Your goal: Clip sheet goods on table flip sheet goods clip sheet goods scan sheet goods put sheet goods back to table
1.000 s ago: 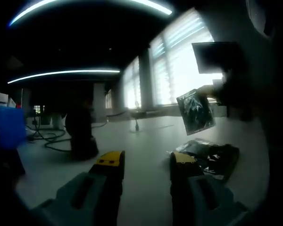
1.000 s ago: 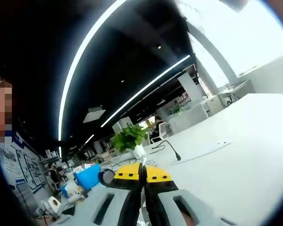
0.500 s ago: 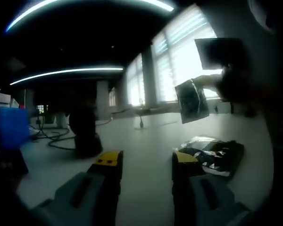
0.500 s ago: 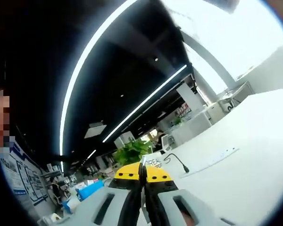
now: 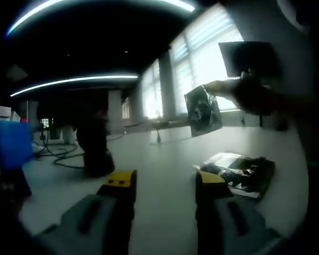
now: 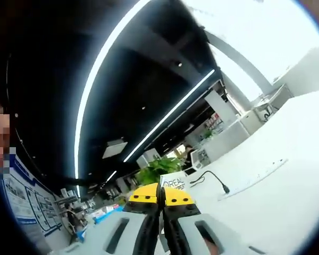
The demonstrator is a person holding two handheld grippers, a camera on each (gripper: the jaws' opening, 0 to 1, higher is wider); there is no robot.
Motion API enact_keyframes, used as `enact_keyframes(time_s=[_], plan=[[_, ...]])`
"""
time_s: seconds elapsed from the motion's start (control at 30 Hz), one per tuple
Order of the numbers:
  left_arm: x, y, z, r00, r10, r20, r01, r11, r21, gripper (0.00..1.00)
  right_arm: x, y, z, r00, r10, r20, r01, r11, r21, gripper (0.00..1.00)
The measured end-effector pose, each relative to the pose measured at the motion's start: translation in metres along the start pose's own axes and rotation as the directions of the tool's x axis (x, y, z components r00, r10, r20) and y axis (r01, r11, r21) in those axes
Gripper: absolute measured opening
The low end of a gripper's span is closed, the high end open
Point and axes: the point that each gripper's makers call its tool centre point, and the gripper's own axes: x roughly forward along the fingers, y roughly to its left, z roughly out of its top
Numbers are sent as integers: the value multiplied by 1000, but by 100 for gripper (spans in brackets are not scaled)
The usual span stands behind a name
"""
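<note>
A dark, shiny sheet packet [image 5: 203,111] hangs in the air above the table, pinched at its upper right edge by my right gripper [image 5: 219,89], which reaches in from the right. In the right gripper view that gripper [image 6: 160,195] is shut, with the packet's thin white printed edge [image 6: 173,183] standing up between its yellow tips. A pile of more dark packets [image 5: 239,172] lies on the white table [image 5: 165,154] to the right of my left gripper [image 5: 165,180]. The left gripper is open and low over the table, holding nothing.
A dark upright device [image 5: 94,149] stands on the table to the left, with cables [image 5: 56,156] beside it. A blue box [image 5: 10,143] sits at the far left. In the right gripper view a potted plant [image 6: 155,167] and a thin cable [image 6: 215,178] are on the table.
The held packet has moved left and slightly up in the left gripper view and turned. The right gripper's view has tilted. The left gripper stays open and nearly still.
</note>
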Motion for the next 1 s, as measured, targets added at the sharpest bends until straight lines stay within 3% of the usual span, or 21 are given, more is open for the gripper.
enact_keyframes(time_s=[0.4,0.83,1.0], plan=[[0,-1,0,1000,-8,-1,8,1000,-8,36,28,2,-10,1000,-2,11,1,995,100,0],[2,-2,-1,1000,-15,-11,15,1000,-7,36,56,19,-18,999,37,13,-38,992,119,0],[2,-2,-1,1000,-13,-11,13,1000,-5,36,74,28,-13,998,55,23,-57,993,101,0]])
